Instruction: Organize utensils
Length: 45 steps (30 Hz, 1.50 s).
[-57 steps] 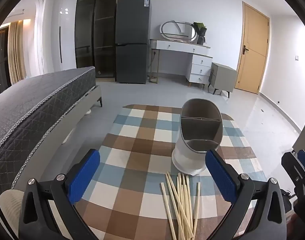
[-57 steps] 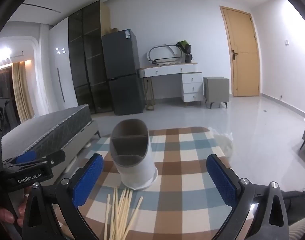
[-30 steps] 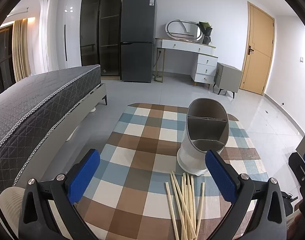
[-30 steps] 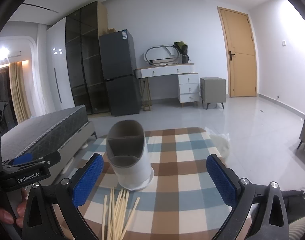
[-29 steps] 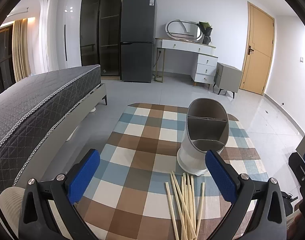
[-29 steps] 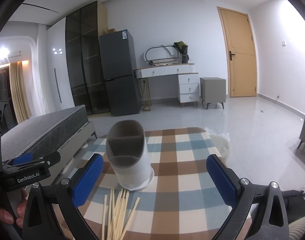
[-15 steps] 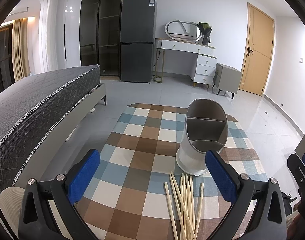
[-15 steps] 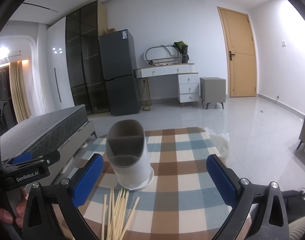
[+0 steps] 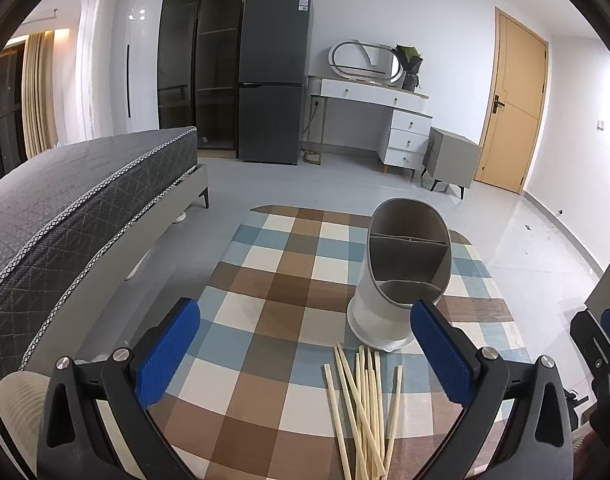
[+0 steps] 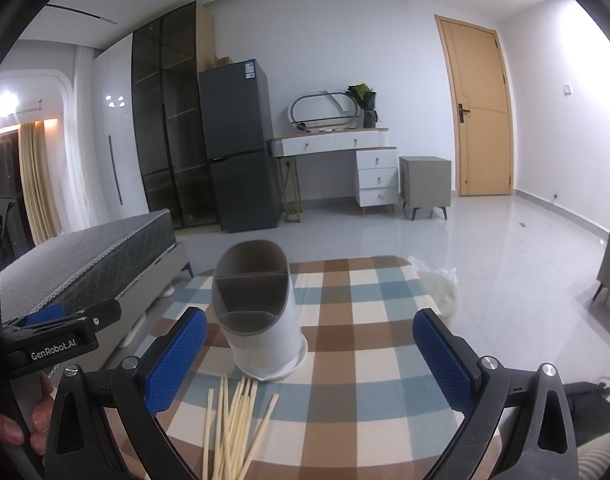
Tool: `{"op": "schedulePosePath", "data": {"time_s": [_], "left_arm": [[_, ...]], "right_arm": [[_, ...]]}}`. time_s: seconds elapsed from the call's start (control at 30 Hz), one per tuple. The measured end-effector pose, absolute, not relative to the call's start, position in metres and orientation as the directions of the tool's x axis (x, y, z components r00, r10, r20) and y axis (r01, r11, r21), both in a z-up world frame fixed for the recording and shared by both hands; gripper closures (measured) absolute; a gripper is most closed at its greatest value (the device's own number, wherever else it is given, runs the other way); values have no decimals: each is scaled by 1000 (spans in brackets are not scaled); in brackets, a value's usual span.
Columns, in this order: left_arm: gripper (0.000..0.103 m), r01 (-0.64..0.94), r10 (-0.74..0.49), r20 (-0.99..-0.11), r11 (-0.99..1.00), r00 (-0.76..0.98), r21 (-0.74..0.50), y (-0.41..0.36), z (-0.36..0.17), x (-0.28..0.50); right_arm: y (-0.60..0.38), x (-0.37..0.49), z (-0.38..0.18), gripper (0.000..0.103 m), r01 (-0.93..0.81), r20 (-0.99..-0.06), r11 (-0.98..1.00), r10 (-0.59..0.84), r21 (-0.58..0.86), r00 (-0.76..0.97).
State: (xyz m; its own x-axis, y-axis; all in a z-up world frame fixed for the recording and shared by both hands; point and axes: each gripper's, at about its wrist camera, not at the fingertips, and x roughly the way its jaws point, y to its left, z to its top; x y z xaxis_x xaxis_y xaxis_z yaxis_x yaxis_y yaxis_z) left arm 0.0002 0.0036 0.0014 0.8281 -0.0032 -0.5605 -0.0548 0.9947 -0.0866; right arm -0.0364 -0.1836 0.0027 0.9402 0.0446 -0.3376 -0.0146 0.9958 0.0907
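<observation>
A white utensil holder (image 9: 401, 276) with a grey divided inside stands upright on the checked tablecloth (image 9: 281, 280); the right wrist view shows the utensil holder (image 10: 257, 312) too. In front of it lie several pale wooden chopsticks (image 9: 365, 404) in a loose bundle, and these chopsticks (image 10: 237, 420) sit low left in the right wrist view. My left gripper (image 9: 305, 356) is open above the near part of the table, nothing between its blue pads. My right gripper (image 10: 309, 360) is open too and holds nothing, hovering right of the chopsticks.
The table (image 10: 369, 312) is oval with its far edge past the holder. A grey bed (image 9: 77, 208) runs along the left. A white bag (image 10: 437, 288) lies on the floor by the table's right edge. A fridge (image 9: 273, 80), dresser and door stand at the far wall.
Both grippers stay open and nearly still; the views have only drifted slightly. The chopsticks and holder have not moved.
</observation>
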Motion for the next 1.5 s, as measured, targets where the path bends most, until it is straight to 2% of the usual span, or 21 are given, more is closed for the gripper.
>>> {"op": "schedulePosePath", "data": {"time_s": [0.5, 0.9, 1.07, 1.27, 1.5], "left_arm": [[1, -50, -13, -561, 994, 827, -96, 5, 1, 1], [1, -28, -39, -597, 994, 802, -103, 5, -6, 10], [1, -41, -53, -663, 991, 747, -125, 11, -22, 27], [1, -139, -55, -807, 976, 589, -168, 36, -69, 63], [1, -155, -56, -918, 980, 392, -125, 31, -126, 86]], "right_arm": [[-181, -37, 3, 0, -16, -344, 996, 44, 83, 938], [-174, -24, -3, 0, -38, -371, 995, 71, 97, 926], [-169, -7, -14, 0, -45, -417, 994, 82, 99, 905], [-164, 25, -31, 0, -62, -490, 989, 119, 131, 863], [-168, 61, -55, 0, -40, -586, 976, 161, 215, 794]]}}
